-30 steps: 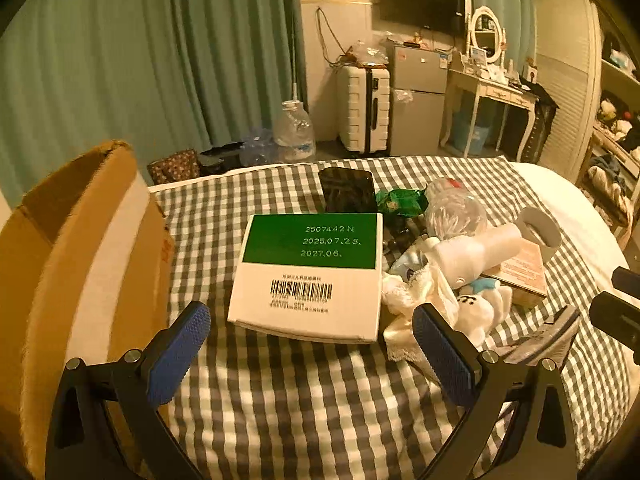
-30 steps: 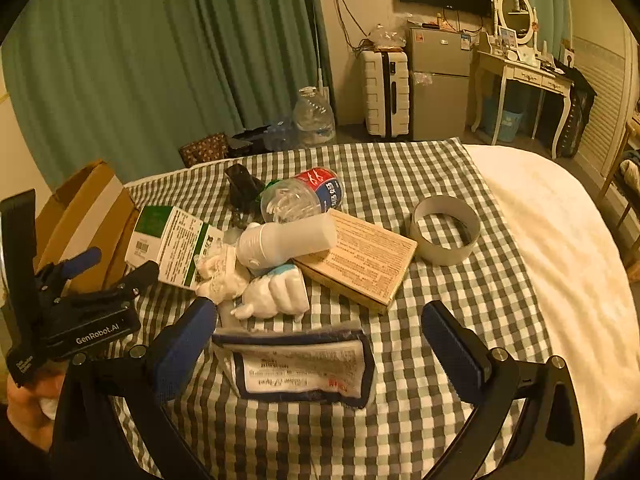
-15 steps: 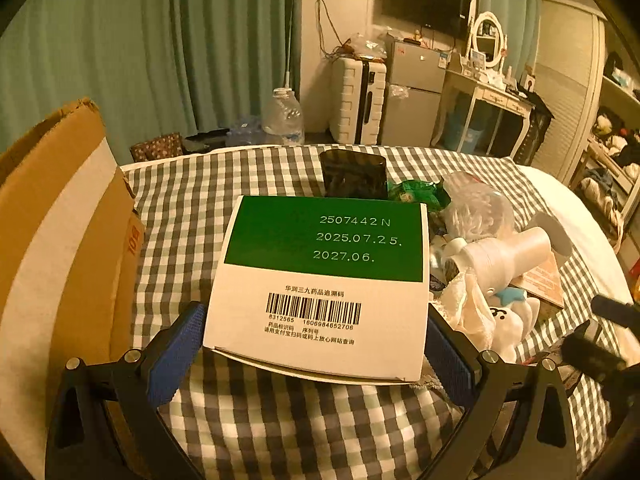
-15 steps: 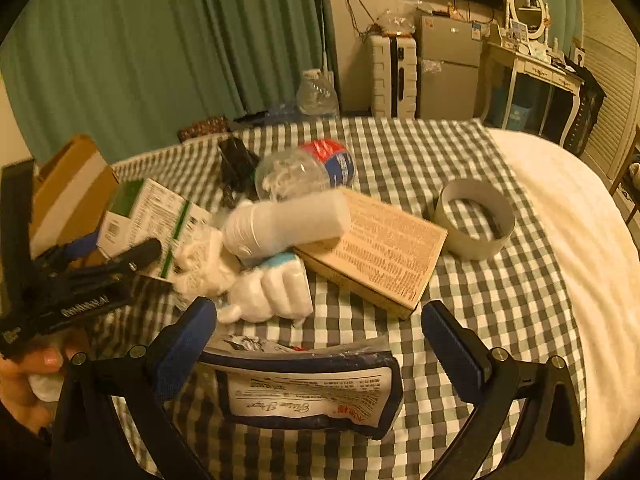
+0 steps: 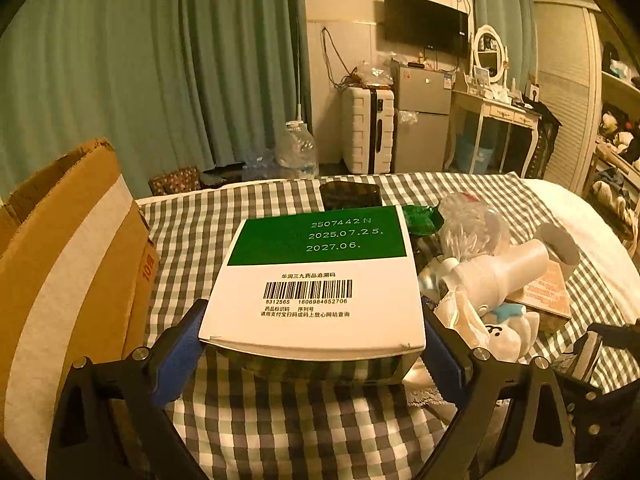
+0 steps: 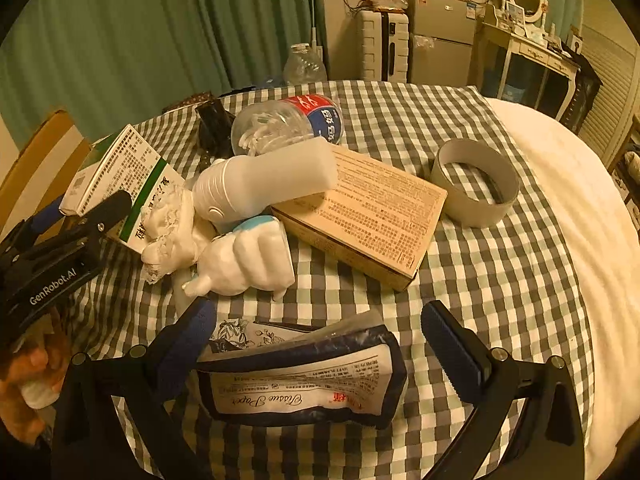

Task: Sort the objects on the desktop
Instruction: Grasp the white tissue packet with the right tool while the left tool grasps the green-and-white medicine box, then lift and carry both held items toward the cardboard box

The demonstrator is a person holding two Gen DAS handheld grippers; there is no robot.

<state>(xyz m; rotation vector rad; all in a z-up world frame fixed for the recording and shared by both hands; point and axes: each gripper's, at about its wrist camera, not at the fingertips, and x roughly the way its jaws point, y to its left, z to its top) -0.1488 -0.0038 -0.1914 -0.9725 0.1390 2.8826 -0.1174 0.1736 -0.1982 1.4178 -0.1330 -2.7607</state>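
Left gripper (image 5: 312,340): jaws astride the green-and-white medicine box (image 5: 320,280), 1 blue pad against each long side at the near end. Box reads as lifted, near edge clear of the checked cloth with shadow under it, so jaws look clamped on it. Side grip suits a flat carton; likely bound for the cardboard box (image 5: 60,264) standing just to the left.

Medicine box: long axis runs straight away from the camera, barcode end nearest, green end pointing to the far side of the table (image 5: 280,420). Roughly level, printed face up.

Right gripper (image 6: 318,334): jaws apart, straddling the tissue pack (image 6: 300,384). Left pad touches or nearly touches the pack, right pad well clear. Pack lies crosswise between the pads, its long axis left to right.

Remaining pile beyond it: white bottle (image 6: 264,178) resting on the tan box (image 6: 368,212), tape ring (image 6: 474,186) apart on the right.
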